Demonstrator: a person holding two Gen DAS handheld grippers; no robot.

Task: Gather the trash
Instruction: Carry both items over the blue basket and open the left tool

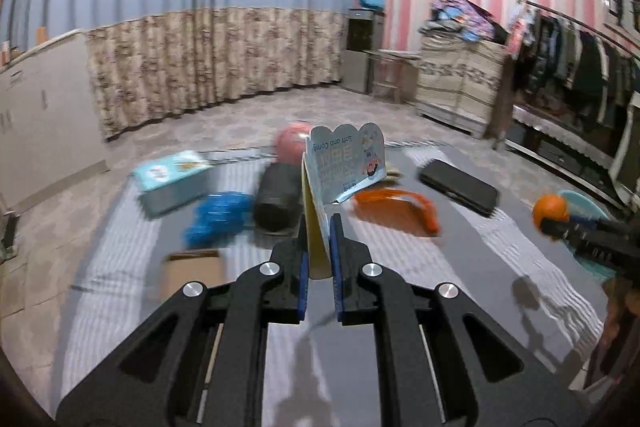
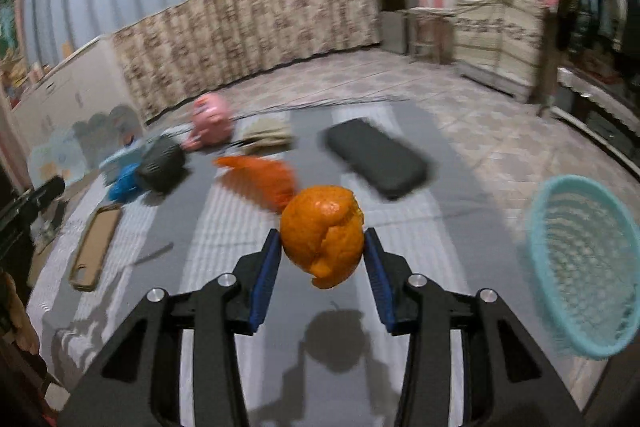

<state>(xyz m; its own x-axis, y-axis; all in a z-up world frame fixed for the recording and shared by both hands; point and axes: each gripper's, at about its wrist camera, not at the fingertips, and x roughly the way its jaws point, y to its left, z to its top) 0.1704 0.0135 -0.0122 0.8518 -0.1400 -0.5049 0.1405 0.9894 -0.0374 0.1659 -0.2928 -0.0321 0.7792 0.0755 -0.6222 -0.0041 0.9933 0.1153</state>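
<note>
Left tool (image 1: 319, 227): clamped on an upright printed cardboard packet (image 1: 340, 163), lifted above the striped mat (image 1: 400, 259).
Right tool (image 2: 322, 247): closed around an orange peel ball (image 2: 322, 235), held over the mat (image 2: 224, 227).
Basket (image 2: 588, 251): teal, to the right of the peel.
On mat beyond: orange bag (image 2: 264, 175), black case (image 2: 376, 157), blue wad (image 1: 216, 215).
</note>
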